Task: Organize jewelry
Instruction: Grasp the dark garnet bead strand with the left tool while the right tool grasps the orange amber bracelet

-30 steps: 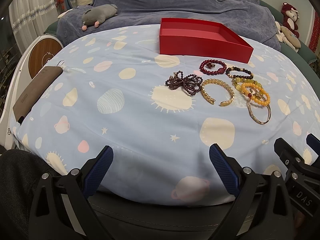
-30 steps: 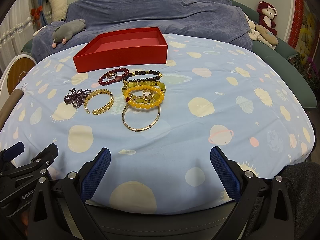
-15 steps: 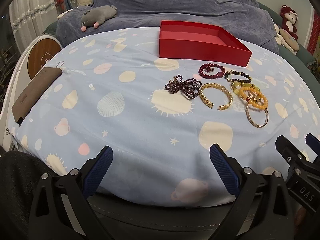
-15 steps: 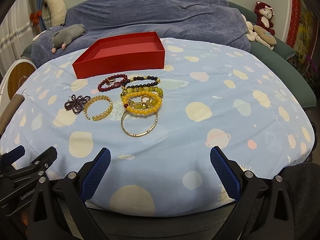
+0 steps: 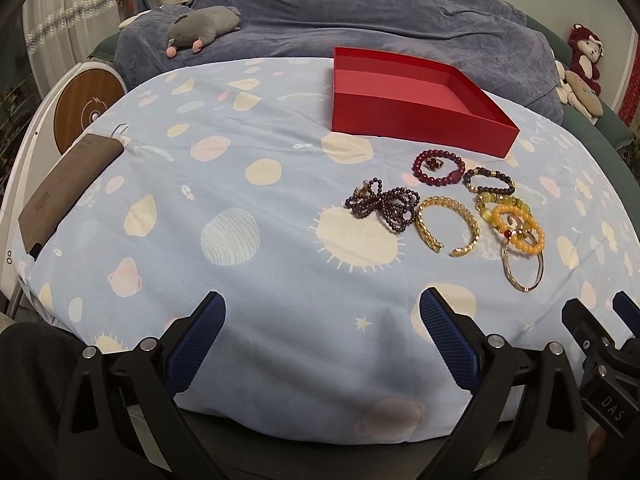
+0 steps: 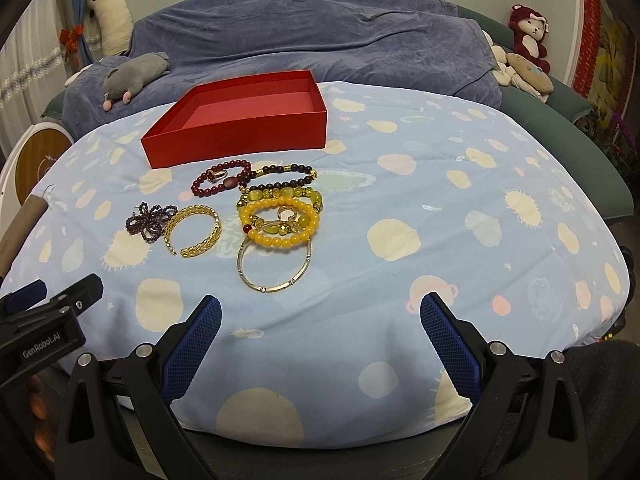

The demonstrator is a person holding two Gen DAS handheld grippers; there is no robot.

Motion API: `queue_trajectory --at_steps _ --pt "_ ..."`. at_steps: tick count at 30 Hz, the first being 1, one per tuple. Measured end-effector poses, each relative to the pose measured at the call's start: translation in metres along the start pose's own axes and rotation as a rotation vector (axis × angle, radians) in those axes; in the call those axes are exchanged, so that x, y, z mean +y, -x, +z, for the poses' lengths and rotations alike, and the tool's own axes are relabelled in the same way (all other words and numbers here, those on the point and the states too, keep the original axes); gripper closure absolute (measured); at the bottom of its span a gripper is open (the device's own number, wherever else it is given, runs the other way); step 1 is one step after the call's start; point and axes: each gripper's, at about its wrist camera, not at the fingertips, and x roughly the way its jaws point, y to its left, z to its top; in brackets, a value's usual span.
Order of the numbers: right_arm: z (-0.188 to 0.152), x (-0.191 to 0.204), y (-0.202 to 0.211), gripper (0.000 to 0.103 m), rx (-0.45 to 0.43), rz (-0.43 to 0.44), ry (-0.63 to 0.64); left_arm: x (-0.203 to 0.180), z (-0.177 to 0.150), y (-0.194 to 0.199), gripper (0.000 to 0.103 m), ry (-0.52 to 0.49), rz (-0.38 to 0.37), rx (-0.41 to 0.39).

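Right wrist view: bracelets [image 6: 276,220] clustered loose on the bench cloth [image 6: 440,208], just in front of the red box [image 6: 240,136], which holds nothing. Change over the last second: both cameras have edged slightly closer; jewelry unmoved. Right gripper [image 6: 320,344] and left gripper [image 5: 320,340] spread wide, holding nothing, well short of the cluster. Judgement: sorting not begun.
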Motion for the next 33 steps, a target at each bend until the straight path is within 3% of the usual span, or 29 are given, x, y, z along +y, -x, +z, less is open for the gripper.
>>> queue_trajectory --at_steps 8,13,15,17,21,25,28,33 --pt "0.022 -0.012 -0.017 0.007 0.04 -0.005 -0.041 -0.01 0.03 -0.023 0.01 -0.024 -0.009 -0.002" --pt "0.035 -0.02 -0.03 0.007 0.054 -0.012 -0.087 -0.016 0.05 -0.044 0.018 -0.037 -0.025 0.017" --pt "0.037 -0.021 -0.034 0.007 0.061 -0.012 -0.093 -0.016 0.055 -0.054 0.025 -0.041 -0.038 0.033" --pt "0.039 -0.021 -0.038 0.007 0.065 -0.011 -0.093 -0.015 0.058 -0.064 0.039 -0.043 -0.054 0.058" --pt "0.042 -0.018 -0.044 0.007 0.081 -0.006 -0.083 -0.011 0.059 -0.075 0.049 -0.021 -0.093 0.083" --pt "0.042 -0.016 -0.05 0.007 0.103 0.005 -0.081 -0.015 0.06 -0.075 0.078 -0.043 -0.139 0.073" --pt "0.043 -0.013 -0.053 0.007 0.122 0.014 -0.077 -0.016 0.06 -0.075 0.091 -0.039 -0.177 0.079" --pt "0.047 -0.012 -0.056 0.007 0.126 0.025 -0.075 -0.018 0.059 -0.068 0.095 -0.042 -0.18 0.058"
